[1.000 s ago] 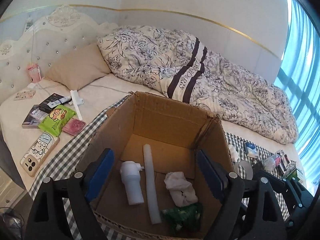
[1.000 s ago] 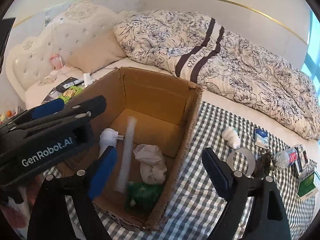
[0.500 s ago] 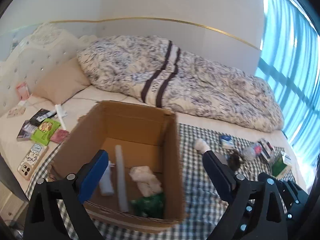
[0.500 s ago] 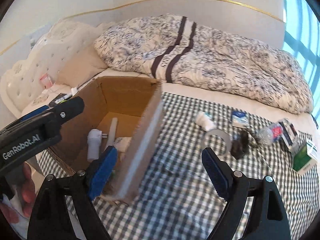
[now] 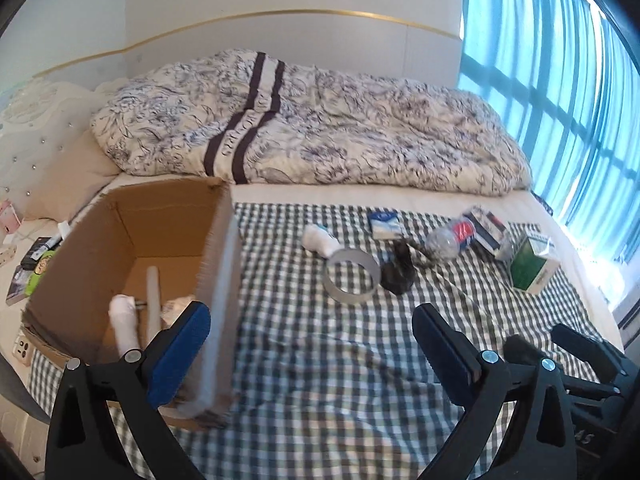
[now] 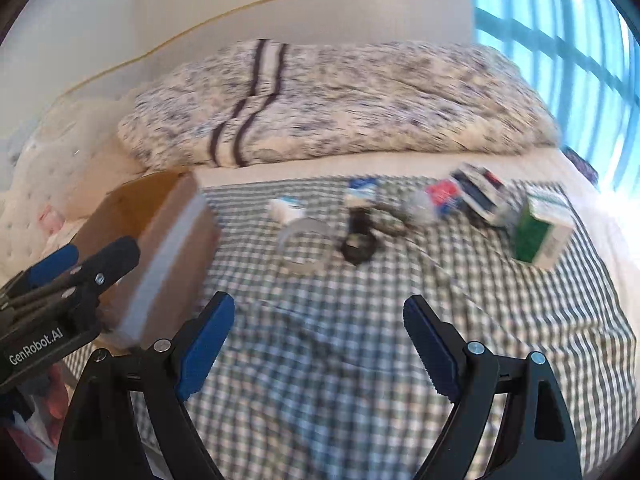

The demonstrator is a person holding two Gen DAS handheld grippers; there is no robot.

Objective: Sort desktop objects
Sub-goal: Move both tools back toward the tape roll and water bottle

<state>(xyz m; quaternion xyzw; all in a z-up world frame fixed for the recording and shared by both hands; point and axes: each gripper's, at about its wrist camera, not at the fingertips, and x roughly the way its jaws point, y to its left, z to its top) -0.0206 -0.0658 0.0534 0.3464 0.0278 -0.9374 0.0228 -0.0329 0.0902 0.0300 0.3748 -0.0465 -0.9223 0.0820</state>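
Above checked cloth [image 5: 320, 360], both grippers' fingers [image 5: 180, 344] apart.

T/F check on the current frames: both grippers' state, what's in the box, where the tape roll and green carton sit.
1. Both grippers are open and empty. True: left gripper and right gripper hold nothing.
2. The cardboard box is empty. False: it holds a white tube and other white items.
3. The tape roll lies on the checkered cloth, outside the box. True.
4. The green carton sits inside the box. False: it stands on the cloth, far right.
5. The left gripper grips the tape roll. False: it hovers short of it.
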